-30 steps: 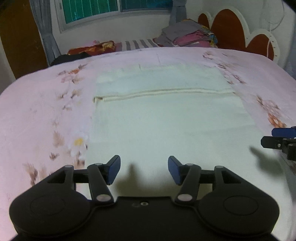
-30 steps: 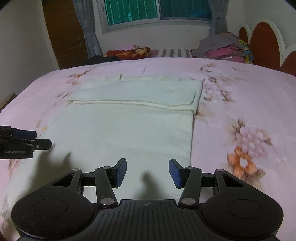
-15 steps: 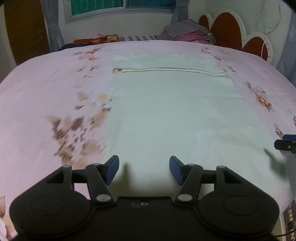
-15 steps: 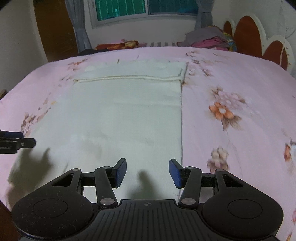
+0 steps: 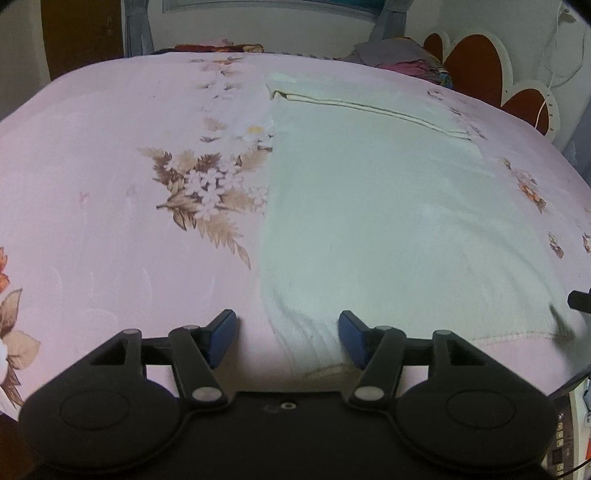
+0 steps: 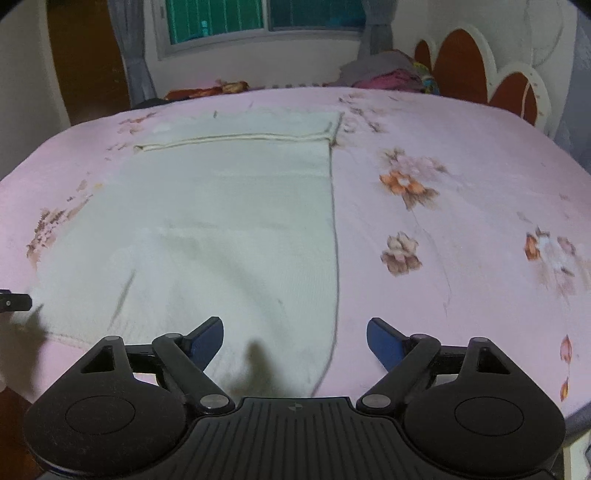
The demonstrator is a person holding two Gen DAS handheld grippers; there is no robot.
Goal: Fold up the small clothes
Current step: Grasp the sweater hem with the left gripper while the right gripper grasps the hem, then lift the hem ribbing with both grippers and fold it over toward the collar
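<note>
A cream knitted garment (image 5: 369, 206) lies flat on the pink floral bedsheet (image 5: 110, 206), its far end folded over in a band. My left gripper (image 5: 287, 334) is open and empty, its jaws straddling the garment's near left corner. The garment also shows in the right wrist view (image 6: 229, 221). My right gripper (image 6: 295, 341) is open wide and empty, straddling the garment's near right corner and side edge. The tip of the other gripper shows at the right edge of the left view (image 5: 580, 301) and at the left edge of the right view (image 6: 14, 300).
A pile of folded clothes (image 6: 391, 75) sits at the far side of the bed beside the red and white headboard (image 6: 480, 74). A window (image 6: 258, 18) with grey curtains is behind. The bed's near edge lies just below both grippers.
Both grippers have drawn back toward the near edge of the bed, to the garment's bottom corners. The right gripper has opened wider. The garment has not moved.
</note>
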